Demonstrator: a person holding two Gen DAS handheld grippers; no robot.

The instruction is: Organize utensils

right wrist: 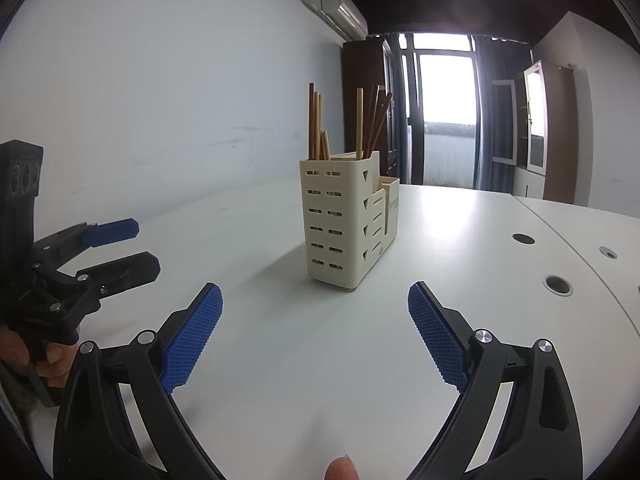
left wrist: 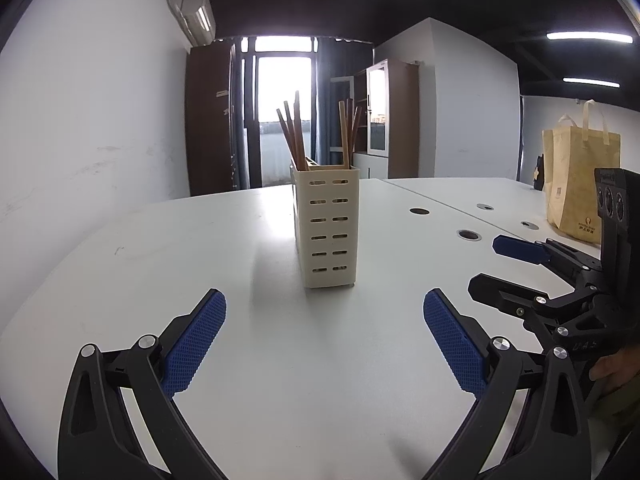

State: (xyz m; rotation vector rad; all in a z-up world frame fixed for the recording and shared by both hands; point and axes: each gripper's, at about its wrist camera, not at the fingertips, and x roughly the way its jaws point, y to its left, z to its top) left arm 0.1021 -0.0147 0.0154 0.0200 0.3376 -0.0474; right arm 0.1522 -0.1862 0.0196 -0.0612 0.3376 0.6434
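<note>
A cream slotted utensil holder (left wrist: 326,224) stands upright on the white table (left wrist: 200,240), with several wooden chopsticks (left wrist: 294,136) standing in it. It also shows in the right wrist view (right wrist: 344,224), chopsticks (right wrist: 316,124) upright inside. My left gripper (left wrist: 325,312) is open and empty, a short way in front of the holder. My right gripper (right wrist: 316,308) is open and empty, also in front of the holder. Each gripper shows in the other's view: the right one (left wrist: 486,266) at the right, the left one (right wrist: 146,246) at the left, both open.
A yellow tote bag (left wrist: 580,184) stands at the table's far right. Round cable holes (left wrist: 470,235) sit along the seam between tables (right wrist: 558,284). A white wall runs along the left; cabinets and a bright window are behind.
</note>
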